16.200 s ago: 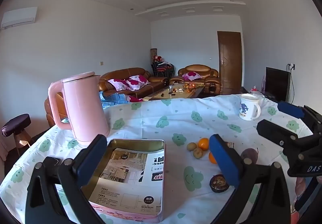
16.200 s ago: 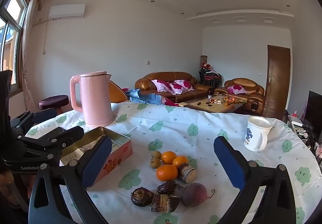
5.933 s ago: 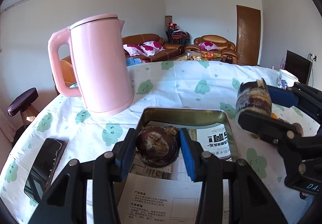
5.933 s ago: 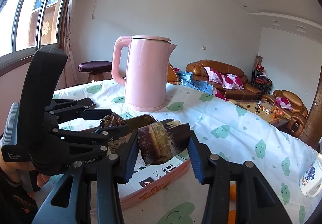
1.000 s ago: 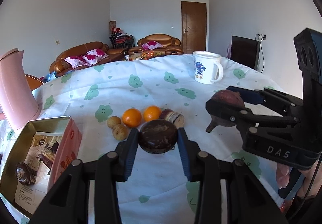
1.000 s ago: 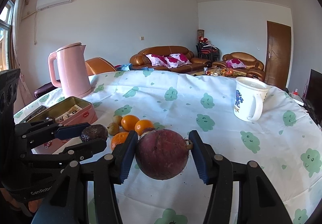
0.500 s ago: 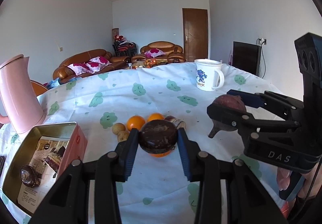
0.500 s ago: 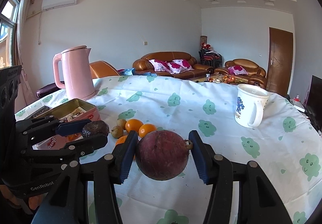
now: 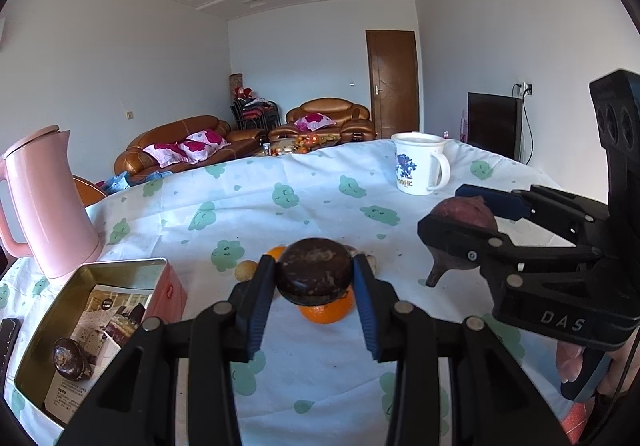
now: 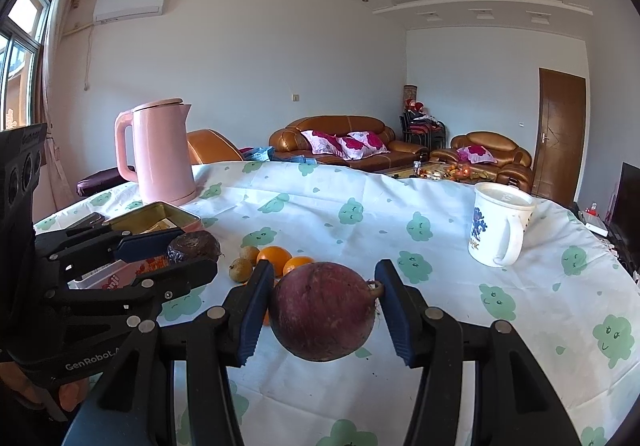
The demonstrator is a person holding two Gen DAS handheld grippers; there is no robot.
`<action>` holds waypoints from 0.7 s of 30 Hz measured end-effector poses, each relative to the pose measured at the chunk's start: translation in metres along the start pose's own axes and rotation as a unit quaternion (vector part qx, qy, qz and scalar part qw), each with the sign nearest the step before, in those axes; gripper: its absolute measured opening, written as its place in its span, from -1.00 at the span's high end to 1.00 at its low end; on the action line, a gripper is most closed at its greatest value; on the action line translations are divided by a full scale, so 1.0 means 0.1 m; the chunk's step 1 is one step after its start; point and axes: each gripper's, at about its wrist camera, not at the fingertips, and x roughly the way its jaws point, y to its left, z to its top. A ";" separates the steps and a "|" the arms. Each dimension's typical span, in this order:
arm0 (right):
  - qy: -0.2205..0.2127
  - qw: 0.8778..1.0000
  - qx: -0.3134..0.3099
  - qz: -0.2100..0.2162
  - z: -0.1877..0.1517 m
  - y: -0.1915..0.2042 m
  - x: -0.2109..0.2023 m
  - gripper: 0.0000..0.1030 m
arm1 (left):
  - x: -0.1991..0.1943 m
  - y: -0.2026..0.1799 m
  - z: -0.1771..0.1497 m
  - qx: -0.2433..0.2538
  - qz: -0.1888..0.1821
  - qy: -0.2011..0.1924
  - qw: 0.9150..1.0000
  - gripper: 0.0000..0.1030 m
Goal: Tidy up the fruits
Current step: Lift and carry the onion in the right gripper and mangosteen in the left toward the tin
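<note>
My left gripper point(image 9: 314, 280) is shut on a dark brown round fruit point(image 9: 314, 272), held above the table; the same fruit point(image 10: 194, 244) shows in the right wrist view. A large purple-red fruit point(image 10: 323, 310) sits clamped in my right gripper point(image 10: 323, 308), and it appears at the right as the purple fruit point(image 9: 464, 214). On the cloth lie oranges point(image 10: 274, 257) and small brown fruits point(image 10: 242, 270); one orange point(image 9: 327, 312) is partly hidden behind my left fruit. The open pink tin point(image 9: 124, 270) at the left holds a dark fruit point(image 9: 68, 360).
A pink kettle point(image 9: 46, 201) stands behind the tin at the left. A white mug point(image 9: 418, 167) stands at the far right of the table. A dark phone point(image 9: 8, 342) lies at the left edge. A hand point(image 9: 570, 360) holds the right gripper.
Both views have tilted up a little, showing more ceiling. The grippers still hold their fruits in about the same place over the table.
</note>
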 end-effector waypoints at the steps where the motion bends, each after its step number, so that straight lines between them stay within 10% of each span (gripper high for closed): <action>1: -0.001 1.000 -0.001 0.000 0.00 0.00 0.00 -0.06 | 0.00 0.00 0.00 0.000 0.000 -0.002 1.000 0.21; 21: -0.037 0.999 -0.015 0.003 -0.02 0.07 -0.16 -0.05 | -0.12 0.00 0.01 0.016 0.032 -0.043 0.998 0.21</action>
